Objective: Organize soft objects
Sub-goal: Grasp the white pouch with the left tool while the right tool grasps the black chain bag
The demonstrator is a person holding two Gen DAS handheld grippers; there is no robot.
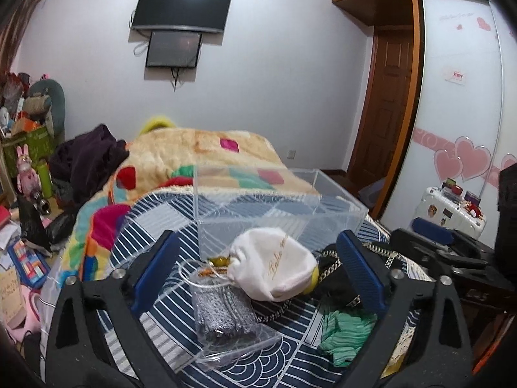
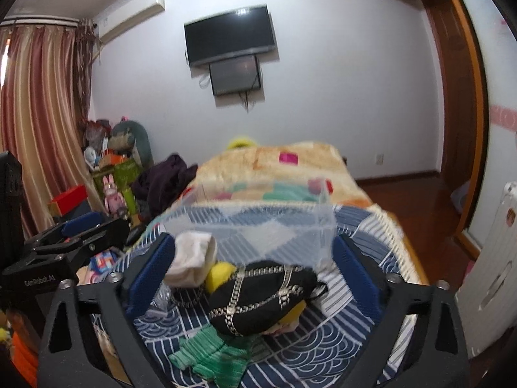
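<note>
A pile of soft things lies on the blue patterned bedspread (image 1: 284,355). A white drawstring pouch (image 1: 274,266) lies between my open left gripper's (image 1: 261,271) blue fingers. A clear plastic bag (image 1: 226,313) of dark grey material lies in front of it. A black cloth with gold chain print (image 2: 261,294) sits between my open right gripper's (image 2: 252,274) fingers; it also shows in the left wrist view (image 1: 336,268). Green fabric (image 2: 210,352) lies nearest, and something yellow (image 2: 219,274) peeks out. A clear acrylic box (image 1: 274,207) stands empty behind the pile.
A fleece blanket with coloured patches (image 1: 200,155) covers the far bed, with dark purple clothing (image 1: 87,158) on its left. Toys and boxes (image 1: 29,148) clutter the left floor. A white suitcase (image 1: 452,207) stands right by the wardrobe.
</note>
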